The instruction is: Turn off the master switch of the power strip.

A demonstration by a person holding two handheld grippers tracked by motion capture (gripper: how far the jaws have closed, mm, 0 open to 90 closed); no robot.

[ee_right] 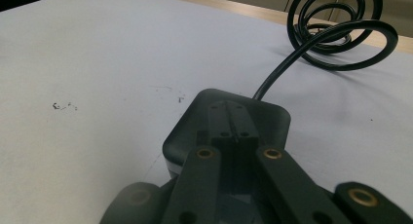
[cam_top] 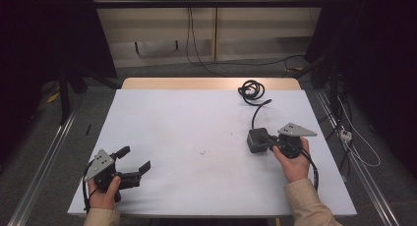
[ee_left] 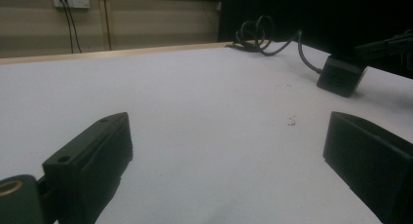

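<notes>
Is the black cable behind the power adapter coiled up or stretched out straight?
Coiled. The black cable lies in several stacked loops near the table's far edge, with a short curved run to the power adapter.

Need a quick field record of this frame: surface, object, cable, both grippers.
surface: white table top, light wood strip along the far edge
object: dark grey power adapter, lying right of centre
cable: black cable, runs from the adapter to a coil near the far edge
right gripper: jaws shut together, resting over the top of the adapter, not clamped around it
left gripper: jaws wide open, nothing between them, near the front left corner
marks: small dark specks mid-table
</notes>
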